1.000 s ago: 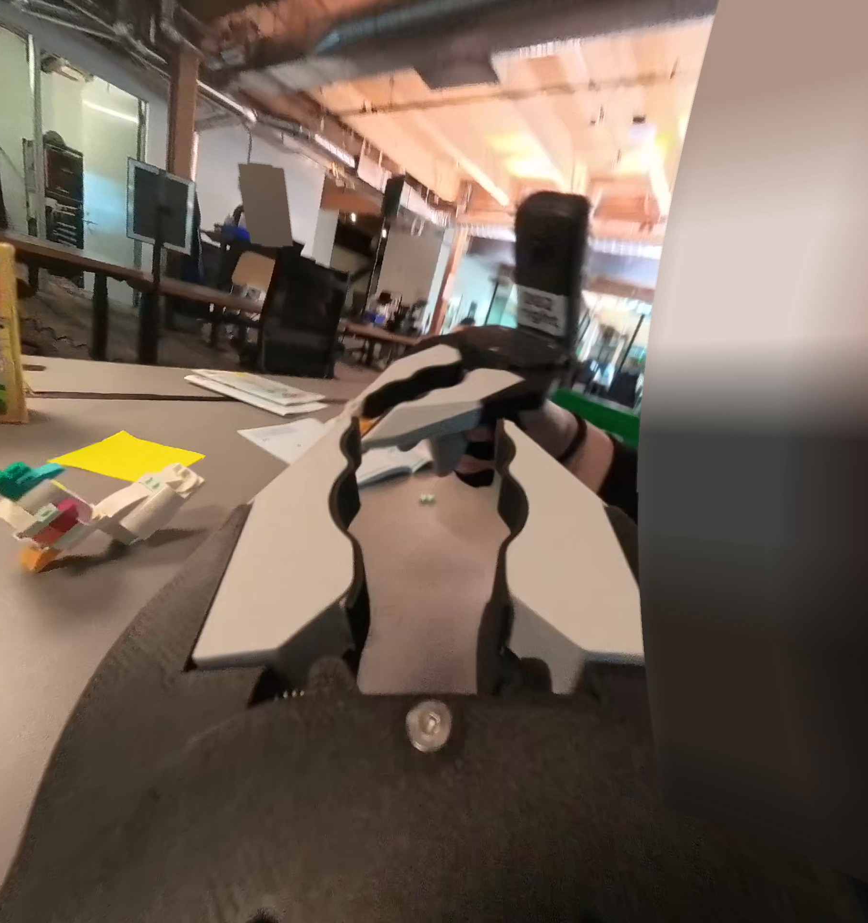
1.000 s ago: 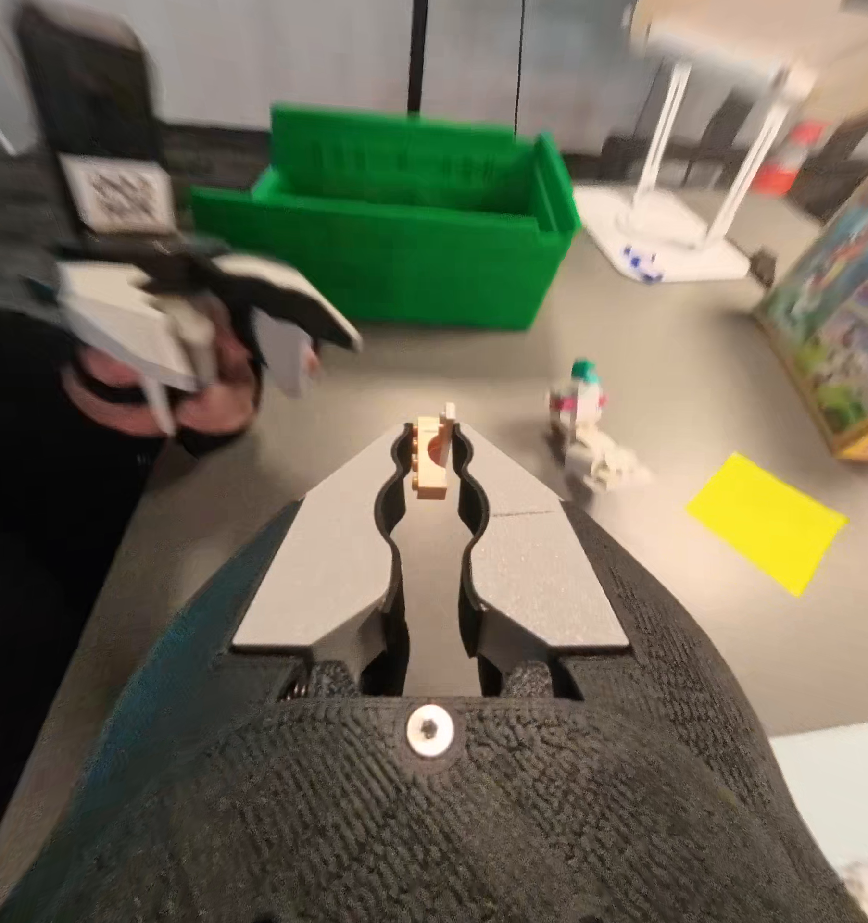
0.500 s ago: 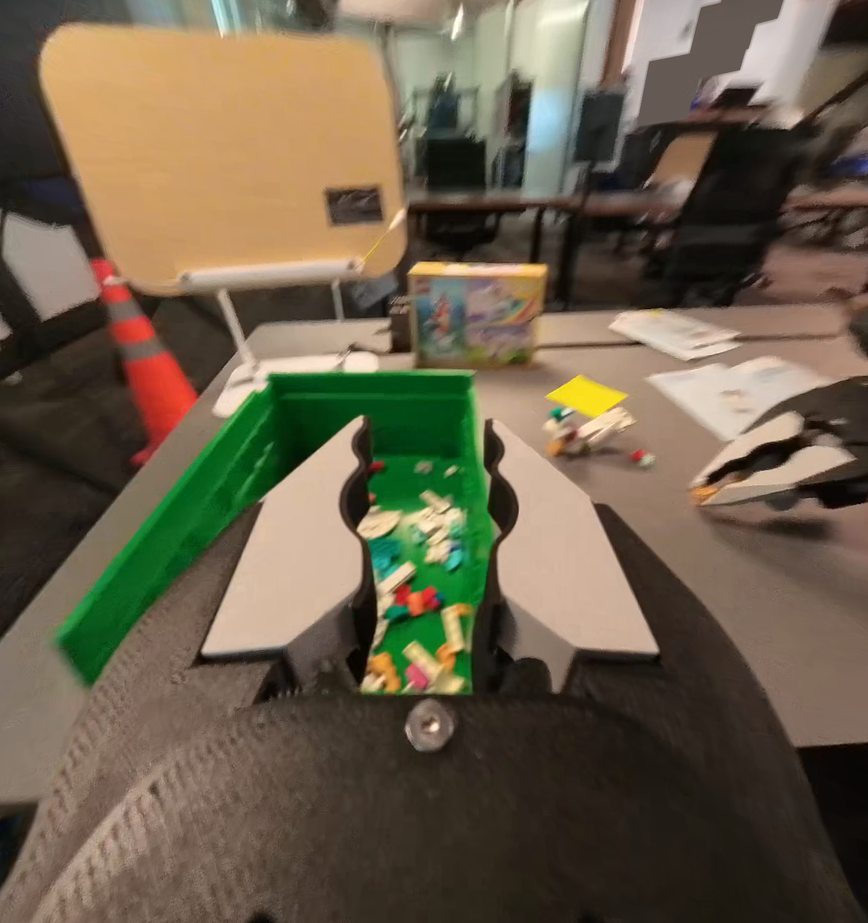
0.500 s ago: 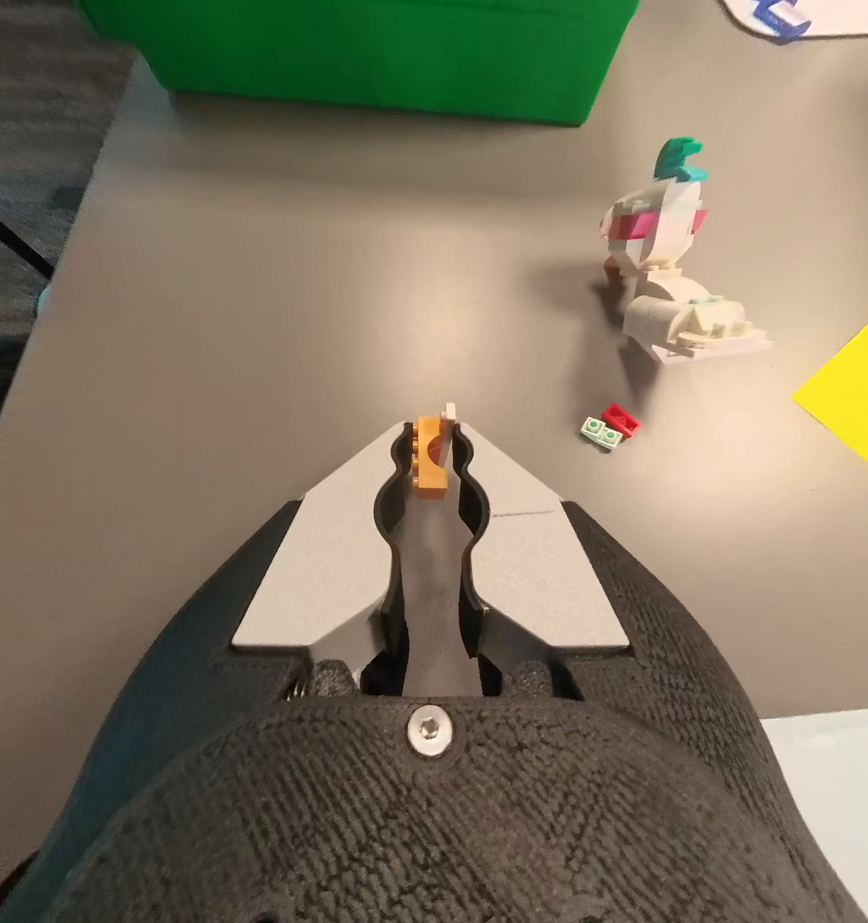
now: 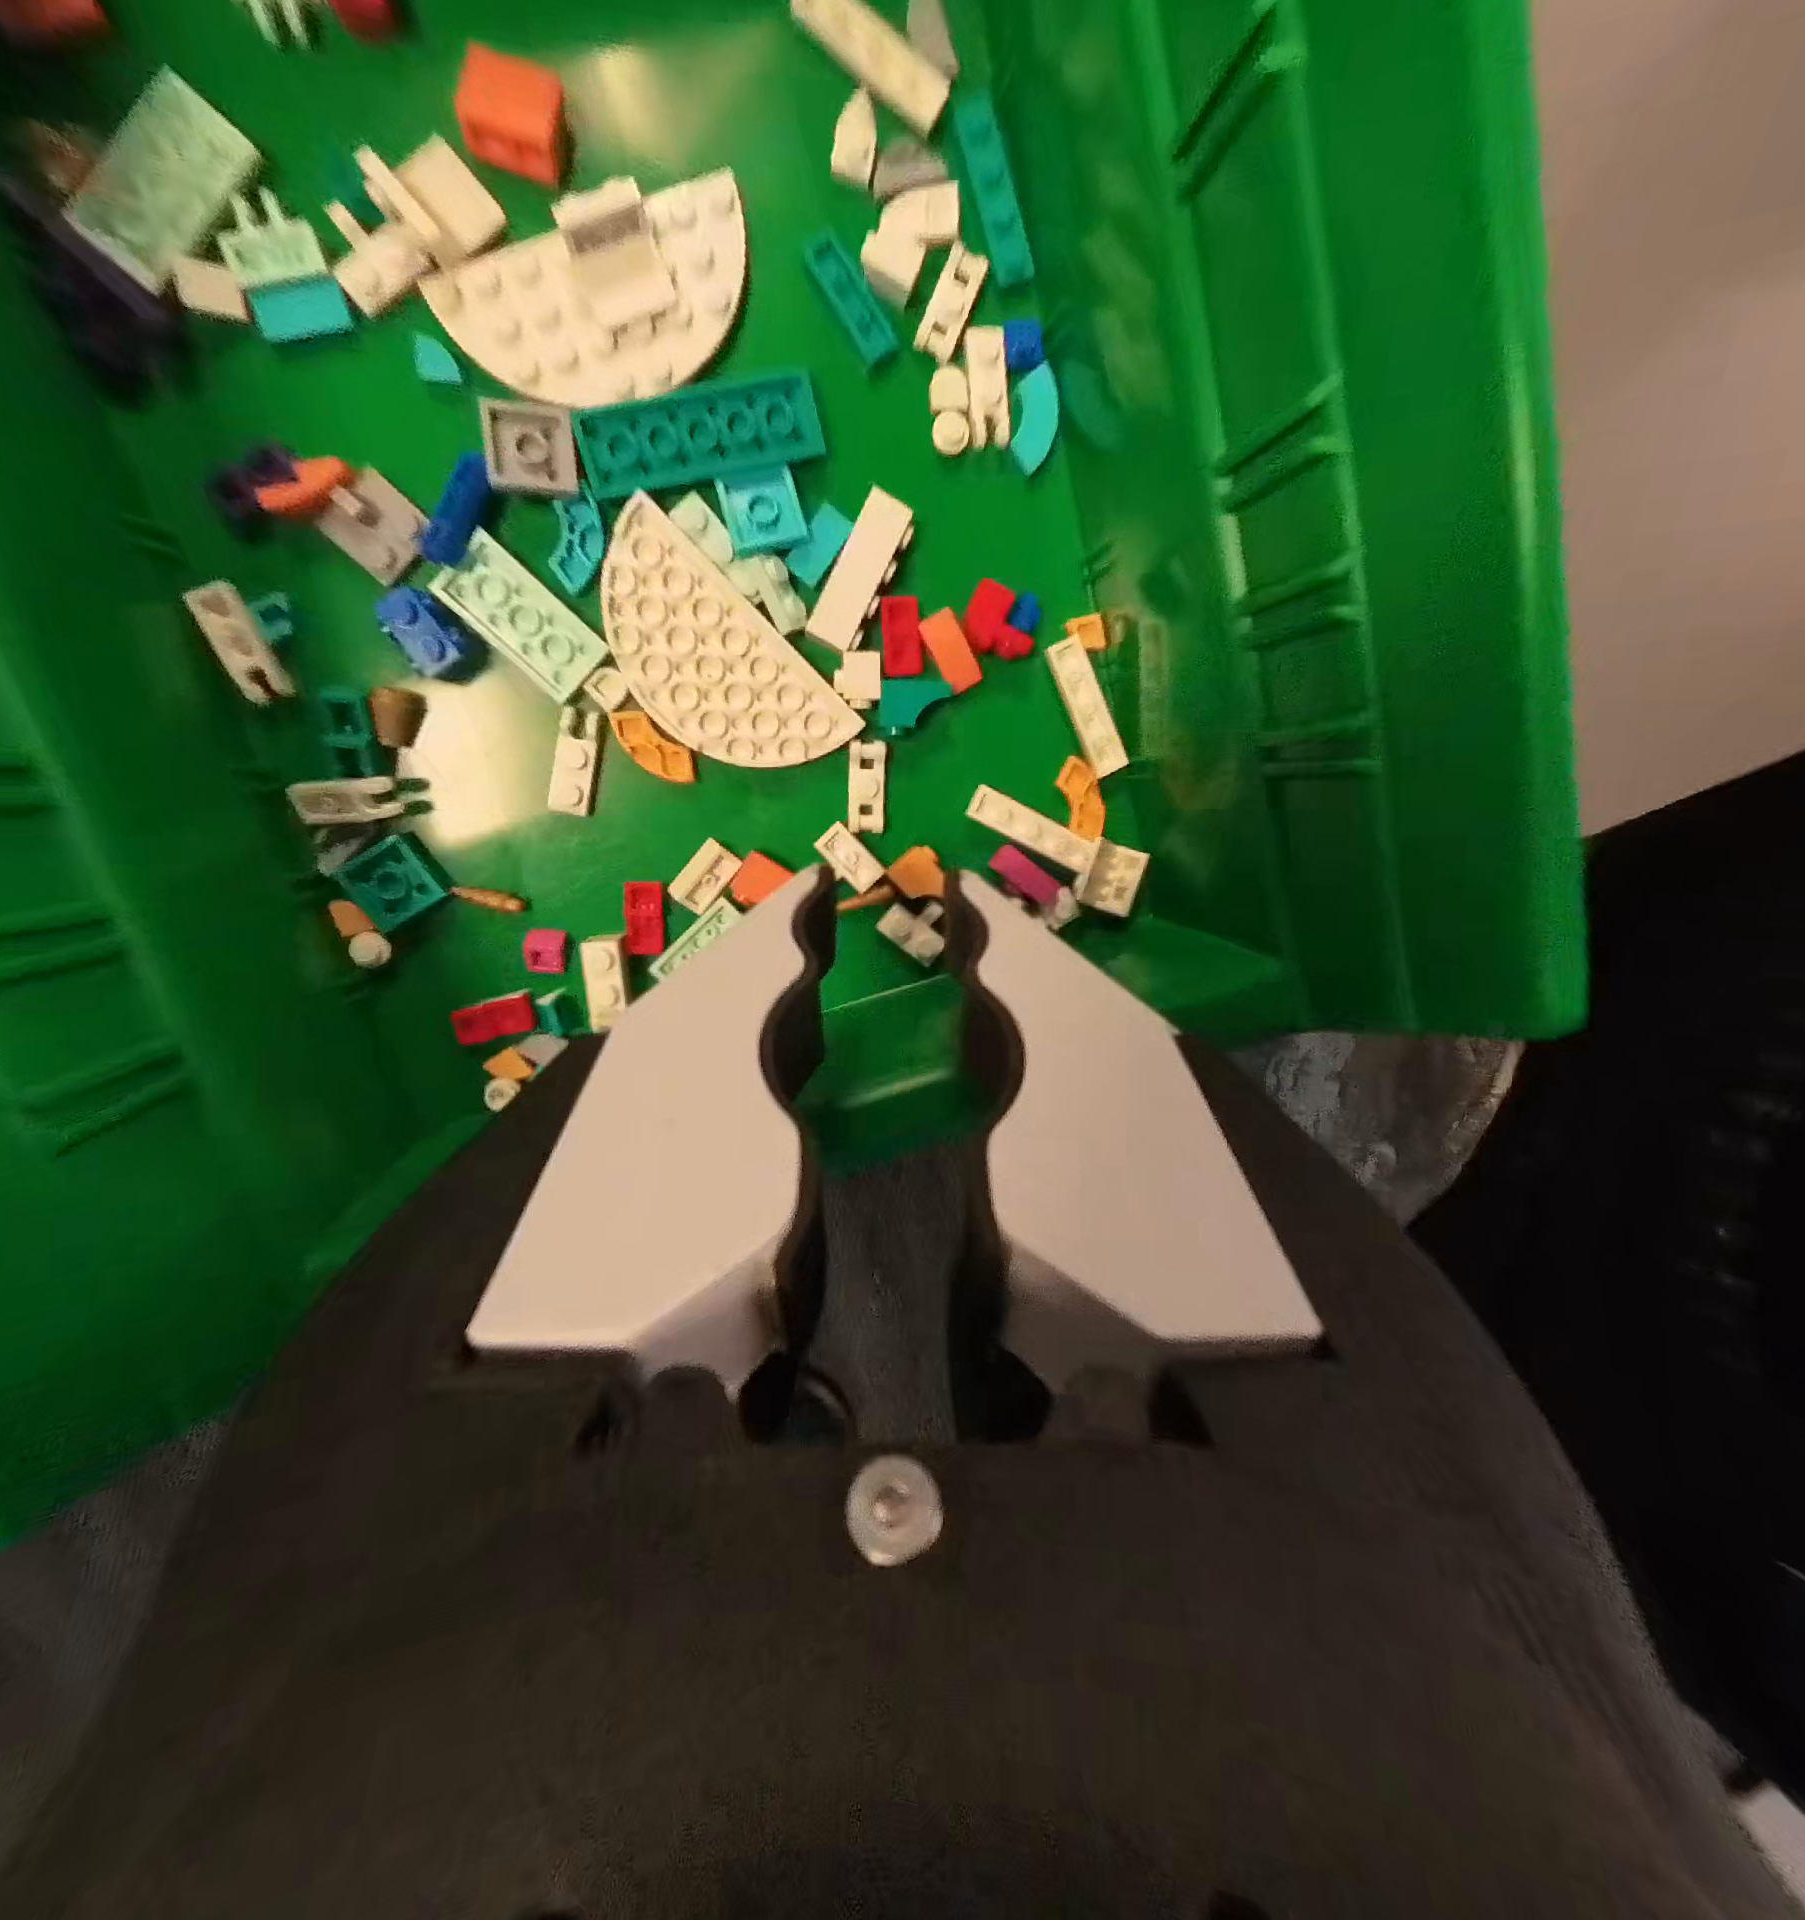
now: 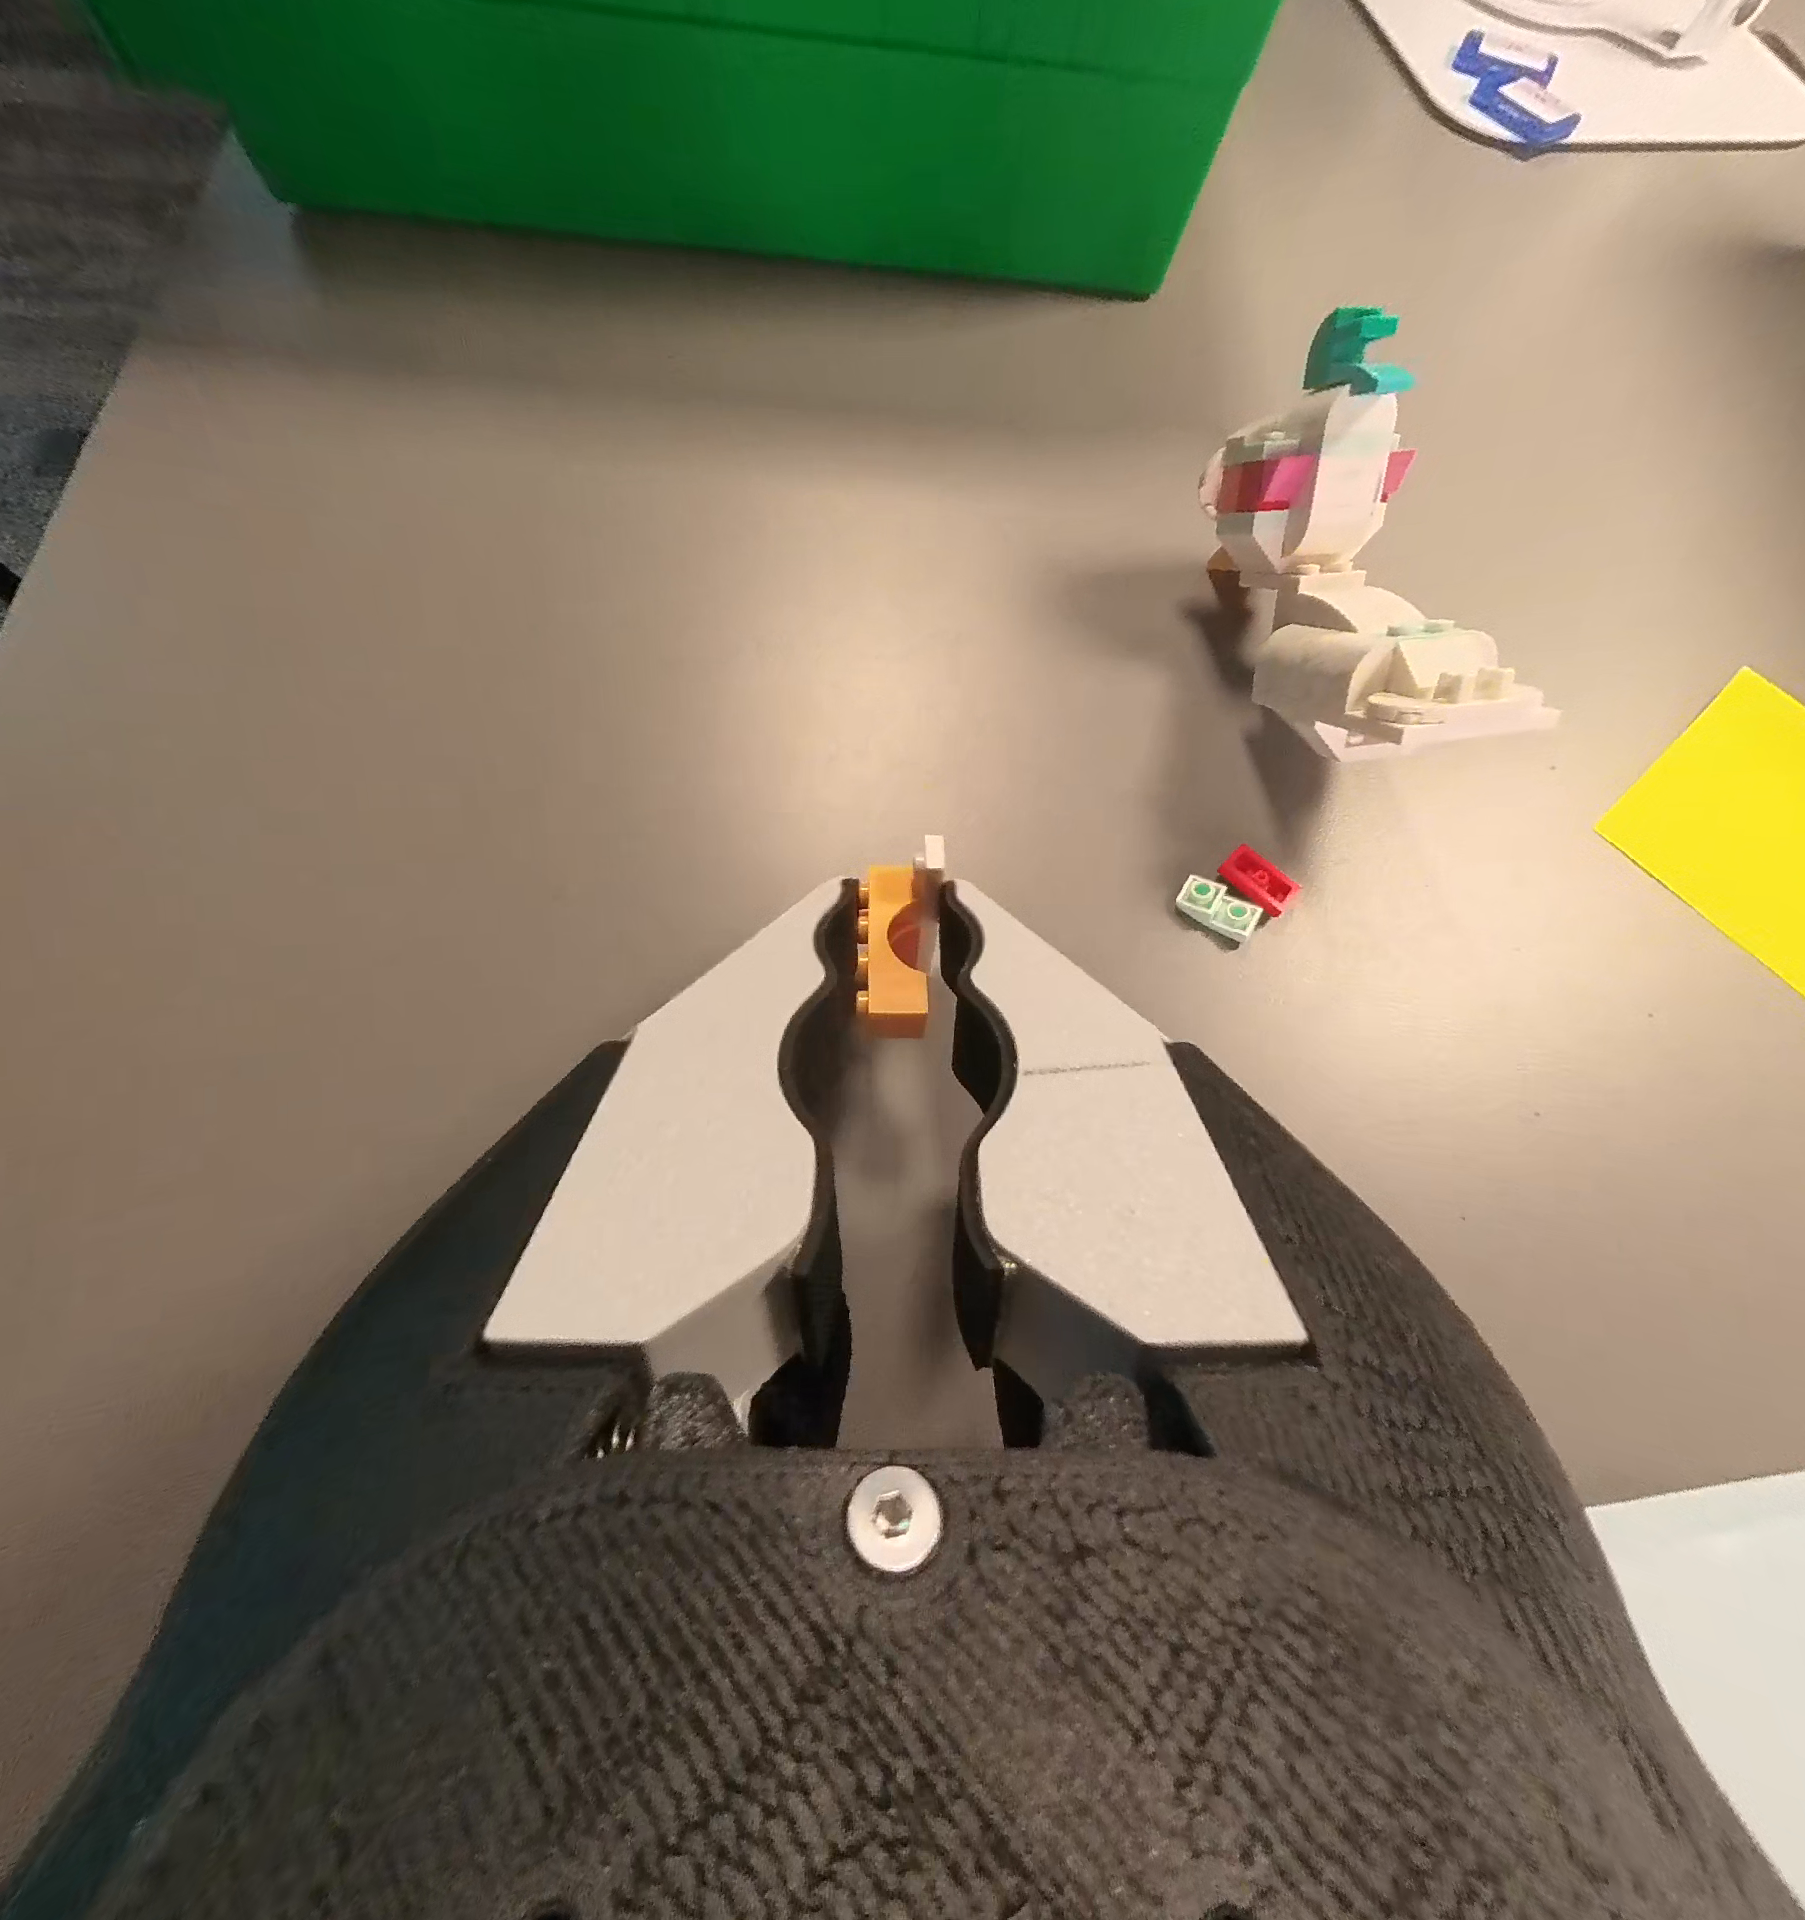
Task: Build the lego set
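A: What is recorded for the left claw?

B: It is seen released, with a clear gap between the tips and nothing gripped. It is held over the inside of the green bin, tips at the lower centre of the frame, just above a small white piece and an orange piece on the bin floor. Contact cannot be confirmed.

A: And the bin contents?

B: Loose bricks are spread across the floor: a white half-round plate at centre, a second white half-round plate in the upper centre, a teal plate between them, and small red, orange, blue and pale green pieces around them. The upper left of the frame is blurred.

A: The right claw?

B: It is found clenched on an orange brick, held on edge at the tips with its studs facing frame left; a thin white piece is pressed against its right side. The claw is held over the grey worktop.

A: Where is the build itself?

B: The partly built white model, topped with a teal crest, is noted at the upper right of the frame. A small red piece and a pale green piece, touching one another, lie just below it. A yellow sheet is seen at the right edge, and the bin's outer wall along the top.
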Demonstrator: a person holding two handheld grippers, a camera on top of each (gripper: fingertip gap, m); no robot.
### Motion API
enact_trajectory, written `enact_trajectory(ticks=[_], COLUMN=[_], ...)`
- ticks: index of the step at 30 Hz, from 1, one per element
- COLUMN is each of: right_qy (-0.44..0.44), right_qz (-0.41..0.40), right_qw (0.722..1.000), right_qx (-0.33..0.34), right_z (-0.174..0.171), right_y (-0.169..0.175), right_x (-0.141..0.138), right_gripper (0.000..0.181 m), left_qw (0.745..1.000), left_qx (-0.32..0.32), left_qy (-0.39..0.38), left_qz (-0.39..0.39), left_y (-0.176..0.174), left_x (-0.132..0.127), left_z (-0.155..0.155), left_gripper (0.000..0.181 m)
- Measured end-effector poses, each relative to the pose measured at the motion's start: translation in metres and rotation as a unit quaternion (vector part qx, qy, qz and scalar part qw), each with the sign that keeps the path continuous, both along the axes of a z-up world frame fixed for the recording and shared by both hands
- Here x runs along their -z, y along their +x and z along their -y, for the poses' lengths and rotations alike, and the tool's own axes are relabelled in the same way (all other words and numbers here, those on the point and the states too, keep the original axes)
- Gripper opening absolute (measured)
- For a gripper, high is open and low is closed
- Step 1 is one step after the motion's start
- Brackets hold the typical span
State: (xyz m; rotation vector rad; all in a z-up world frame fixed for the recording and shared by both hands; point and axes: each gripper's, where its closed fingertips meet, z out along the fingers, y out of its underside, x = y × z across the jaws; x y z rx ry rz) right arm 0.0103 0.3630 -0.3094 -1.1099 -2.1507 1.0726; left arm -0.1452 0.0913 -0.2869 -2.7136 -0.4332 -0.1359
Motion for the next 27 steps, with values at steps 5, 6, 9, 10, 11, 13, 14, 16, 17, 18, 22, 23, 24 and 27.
enact_trajectory(ticks=[5, 6, 9, 10, 11, 13, 14, 16, 17, 18, 22, 23, 24, 27], right_qy=[0.005, 0.007, 0.012, 0.012, 0.012, 0.01, 0.009, 0.006, 0.006, 0.007, 0.009, 0.009, 0.007, 0.004], right_qz=[-0.004, -0.004, -0.006, -0.006, -0.006, -0.005, -0.004, -0.003, -0.003, -0.004, -0.005, -0.004, -0.003, -0.001], right_qw=[1.0, 1.0, 1.0, 1.0, 1.0, 1.0, 1.0, 1.0, 1.0, 1.0, 1.0, 1.0, 1.0, 1.0], right_qx=[0.011, 0.012, 0.012, 0.011, 0.012, 0.019, 0.021, 0.023, 0.023, 0.022, 0.019, 0.021, 0.023, 0.028], right_z=[-0.003, -0.003, -0.003, -0.003, -0.004, -0.006, -0.007, -0.008, -0.008, -0.008, -0.007, -0.007, -0.007, -0.008], right_y=[-0.005, -0.005, -0.006, -0.006, -0.006, -0.006, -0.006, -0.006, -0.006, -0.006, -0.005, -0.004, -0.004, -0.004], right_x=[0.0, 0.0, 0.0, 0.0, 0.0, 0.0, 0.0, 0.0, 0.0, 0.0, 0.001, 0.001, 0.001, 0.001], right_gripper=[0.012, 0.012, 0.012, 0.012, 0.012, 0.012, 0.012, 0.012, 0.012, 0.012, 0.012, 0.012, 0.012, 0.012], left_qw=[0.995, 0.992, 0.987, 0.985, 0.983, 0.981, 0.981, 0.979, 0.979, 0.979, 0.977, 0.976, 0.976, 0.972], left_qx=[-0.042, -0.044, -0.043, -0.04, -0.035, -0.035, -0.038, -0.039, -0.041, -0.043, -0.052, -0.053, -0.052, -0.044], left_qy=[-0.092, -0.117, -0.149, -0.161, -0.176, -0.185, -0.187, -0.193, -0.195, -0.196, -0.203, -0.206, -0.21, -0.23], left_qz=[0.024, 0.021, 0.041, 0.043, 0.047, 0.041, 0.043, 0.046, 0.044, 0.045, 0.042, 0.036, 0.028, 0.001], left_y=[0.004, 0.004, 0.01, 0.011, 0.013, 0.012, 0.012, 0.013, 0.012, 0.012, 0.012, 0.012, 0.012, 0.013], left_x=[0.018, 0.021, 0.028, 0.03, 0.032, 0.034, 0.034, 0.035, 0.035, 0.035, 0.035, 0.036, 0.036, 0.037], left_z=[0.001, 0.004, 0.002, 0.003, 0.005, 0.005, 0.005, 0.006, 0.006, 0.006, 0.006, 0.006, 0.006, 0.008], left_gripper=[0.019, 0.02, 0.024, 0.025, 0.025, 0.027, 0.026, 0.023, 0.023, 0.023, 0.023, 0.023, 0.023, 0.024])
